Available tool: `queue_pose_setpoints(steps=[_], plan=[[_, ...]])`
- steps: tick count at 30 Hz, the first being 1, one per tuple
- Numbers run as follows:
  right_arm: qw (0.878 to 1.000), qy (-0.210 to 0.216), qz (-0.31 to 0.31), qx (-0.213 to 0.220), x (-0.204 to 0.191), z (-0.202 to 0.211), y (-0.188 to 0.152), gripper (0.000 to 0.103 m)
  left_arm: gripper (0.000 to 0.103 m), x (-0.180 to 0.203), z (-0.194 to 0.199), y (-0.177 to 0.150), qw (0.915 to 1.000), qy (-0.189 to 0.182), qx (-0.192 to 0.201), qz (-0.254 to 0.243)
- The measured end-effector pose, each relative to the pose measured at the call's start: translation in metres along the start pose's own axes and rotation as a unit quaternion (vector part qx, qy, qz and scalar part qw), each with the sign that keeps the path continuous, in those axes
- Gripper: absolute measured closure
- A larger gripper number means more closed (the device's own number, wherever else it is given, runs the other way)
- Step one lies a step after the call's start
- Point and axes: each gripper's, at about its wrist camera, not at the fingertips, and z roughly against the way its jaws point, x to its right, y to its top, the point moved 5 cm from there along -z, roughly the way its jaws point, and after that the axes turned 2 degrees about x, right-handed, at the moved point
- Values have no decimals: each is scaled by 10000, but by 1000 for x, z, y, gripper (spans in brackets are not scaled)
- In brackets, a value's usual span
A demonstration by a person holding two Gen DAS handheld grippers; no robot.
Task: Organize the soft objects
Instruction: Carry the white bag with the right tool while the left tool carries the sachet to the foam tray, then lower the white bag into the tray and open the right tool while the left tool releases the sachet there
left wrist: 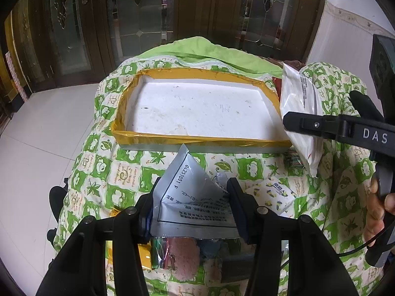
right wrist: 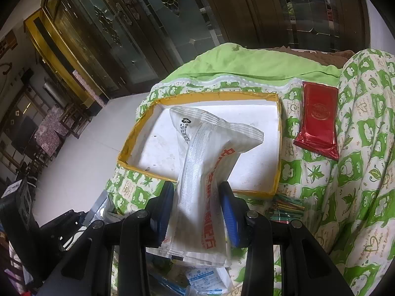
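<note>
My left gripper (left wrist: pixel 195 185) is shut on a silver foil pouch (left wrist: pixel 192 197) with black print, held above the green-patterned quilt (left wrist: pixel 98 185) just in front of the tray. The white foam tray (left wrist: pixel 197 71), rimmed with yellow tape, lies on the quilt with nothing in it. My right gripper (right wrist: pixel 197 187) is shut on a long white packet (right wrist: pixel 205 153) with red lettering, whose far end hangs over the tray (right wrist: pixel 133 143). In the left wrist view that white packet (left wrist: pixel 298 98) shows at the tray's right end, with one right-gripper finger (left wrist: pixel 321 124) across it.
A red foil packet (right wrist: pixel 318 118) lies on the quilt right of the tray. A clear bag of coloured sticks (right wrist: pixel 288 209) sits near the tray's front right corner. More packets (right wrist: pixel 202 276) lie below the right gripper. White tiled floor (left wrist: pixel 37 148) drops away left.
</note>
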Motion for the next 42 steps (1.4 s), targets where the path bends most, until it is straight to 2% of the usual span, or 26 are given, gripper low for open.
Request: queue_pose_setpoints(steps=[14,21,33,42], plan=[[10000,-58,79,9,0,-10,16,62,53,-1,-11,11,10000,-12,-33,-52],[9994,-292,165,24,12,-28,33,62,53,-6,-25,34,9999,-88,-49,42],[9987,-477,203,-21,33,-59,48,62,53,-11,-76,93,9997,-93,-109,180],[9980,-570,250,-77,36,-70,52,61,53,-14,-107,99,9994,-59,-275,225]])
